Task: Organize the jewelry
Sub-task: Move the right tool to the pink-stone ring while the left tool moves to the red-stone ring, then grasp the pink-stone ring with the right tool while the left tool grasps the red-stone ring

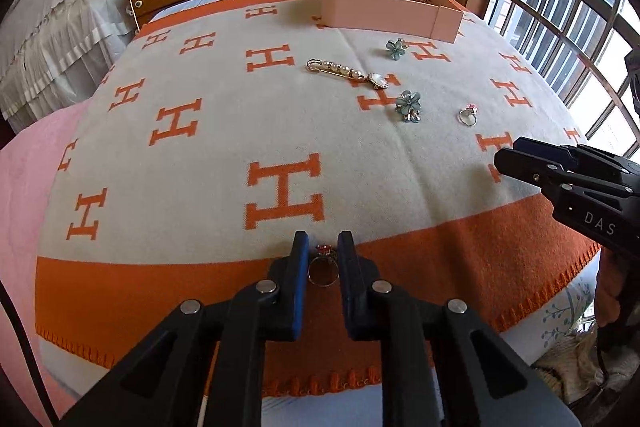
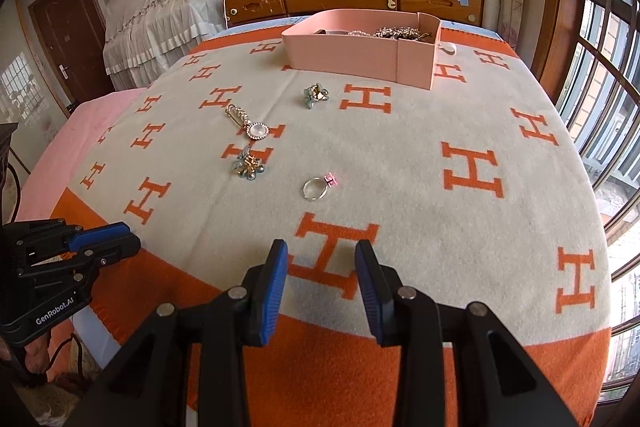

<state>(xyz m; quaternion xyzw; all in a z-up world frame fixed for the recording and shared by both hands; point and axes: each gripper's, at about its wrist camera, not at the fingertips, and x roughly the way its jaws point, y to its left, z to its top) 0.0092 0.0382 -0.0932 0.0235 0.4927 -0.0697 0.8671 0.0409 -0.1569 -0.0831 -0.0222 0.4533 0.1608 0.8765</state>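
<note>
Between the blue pads of the left tool (image 1: 322, 259), low over the orange border of the blanket (image 1: 200, 155), sits a gold ring (image 1: 322, 269) with a red stone; the pads stand close at either side of its band, though whether they actually pinch it I cannot tell. Farther up the blanket lie a pearl brooch (image 1: 347, 72), two blue flower pieces (image 1: 409, 105) (image 1: 396, 47) and a silver ring (image 2: 319, 186) with a pink stone, all apart from one another. Beyond them a pink box (image 2: 344, 57) holds a heap of silvery chains. Over a large orange H, the right tool (image 2: 321, 287) hovers with its fingers spread and nothing between them.
</note>
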